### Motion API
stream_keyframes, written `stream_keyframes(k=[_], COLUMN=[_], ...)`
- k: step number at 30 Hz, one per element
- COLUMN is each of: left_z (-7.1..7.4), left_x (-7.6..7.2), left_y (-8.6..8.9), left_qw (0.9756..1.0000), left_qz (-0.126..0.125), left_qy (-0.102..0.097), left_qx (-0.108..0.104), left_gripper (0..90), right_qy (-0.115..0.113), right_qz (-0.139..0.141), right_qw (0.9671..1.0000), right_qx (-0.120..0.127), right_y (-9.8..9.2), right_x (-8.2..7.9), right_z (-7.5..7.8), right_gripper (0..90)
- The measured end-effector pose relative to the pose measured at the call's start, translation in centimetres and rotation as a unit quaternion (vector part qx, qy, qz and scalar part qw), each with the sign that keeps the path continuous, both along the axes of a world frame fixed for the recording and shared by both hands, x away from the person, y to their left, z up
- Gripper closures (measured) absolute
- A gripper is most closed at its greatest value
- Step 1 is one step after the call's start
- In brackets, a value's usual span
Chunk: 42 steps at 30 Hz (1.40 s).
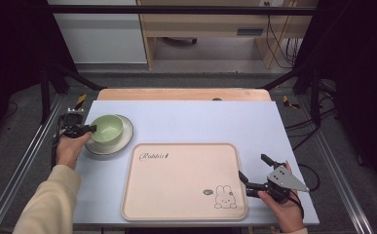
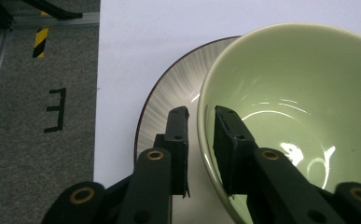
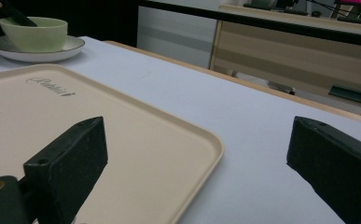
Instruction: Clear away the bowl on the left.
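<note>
A pale green bowl [image 1: 107, 127] stands on a white ribbed plate [image 1: 127, 132] at the table's left. My left gripper [image 1: 94, 128] is shut on the bowl's near-left rim. In the left gripper view, one jaw sits outside the bowl [image 2: 290, 93] over the plate [image 2: 169, 93] and the other inside it; the gripper [image 2: 201, 116] pinches the rim. My right gripper [image 1: 252, 165] stands open at the right edge of a beige tray [image 1: 183, 180]. In the right gripper view, the gripper [image 3: 199, 140] straddles the tray's corner [image 3: 122, 126] with nothing gripped.
The tray bears a rabbit drawing [image 1: 226, 196] and lies on a light blue table mat [image 1: 200, 122]. The bowl [image 3: 36, 33] and plate [image 3: 38, 55] sit far off in the right gripper view. Metal frame rails [image 1: 25, 161] run along both table sides.
</note>
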State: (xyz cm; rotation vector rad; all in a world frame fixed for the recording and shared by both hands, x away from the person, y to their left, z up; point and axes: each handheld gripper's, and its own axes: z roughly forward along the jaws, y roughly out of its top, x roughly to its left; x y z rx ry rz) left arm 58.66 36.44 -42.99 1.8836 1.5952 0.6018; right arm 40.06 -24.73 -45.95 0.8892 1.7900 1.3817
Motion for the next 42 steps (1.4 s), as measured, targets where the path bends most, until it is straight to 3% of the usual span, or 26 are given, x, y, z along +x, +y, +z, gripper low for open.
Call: stream_keyframes(k=[15, 19, 20, 22, 30, 33, 42], left_z=[-0.1, -0.1, 0.1, 0.4, 1.3, 1.6, 3.8], left_x=[0.4, 0.3, 0.2, 0.1, -0.6, -0.8, -1.9], left_y=[-0.1, 0.0, 0.1, 0.0, -0.2, -0.3, -2.4], left_qw=[0.9999, 0.9997, 0.999, 0.9987, 0.9995, 0.9994, 0.9983], left_qz=[0.001, 0.007, 0.012, 0.015, 0.009, 0.008, -0.029], left_qy=[0.015, 0.018, 0.014, 0.008, 0.002, -0.002, -0.02], left_qx=[-0.002, -0.016, -0.04, -0.047, -0.029, -0.034, -0.047], left_gripper=[81.4, 82.3, 82.9, 83.6, 83.4, 83.4, 83.4], right_qy=[0.003, 0.003, 0.003, 0.003, 0.0, -0.002, -0.011], right_qz=[0.002, 0.002, 0.002, 0.002, 0.006, 0.006, 0.013], right_qw=[1.0, 1.0, 1.0, 1.0, 1.0, 1.0, 0.9999], right_qx=[-0.002, -0.002, -0.003, -0.001, -0.001, 0.0, 0.002], right_y=[0.0, 0.0, 0.0, 0.0, 0.2, 0.2, 0.5], right_x=[0.0, 0.0, 0.0, 0.0, -0.1, -0.1, -0.2], right_z=[-0.1, -0.1, -0.1, -0.1, 0.0, 0.1, 0.2], right_gripper=[5.2, 5.2, 5.2, 5.2, 5.2, 5.2, 5.2])
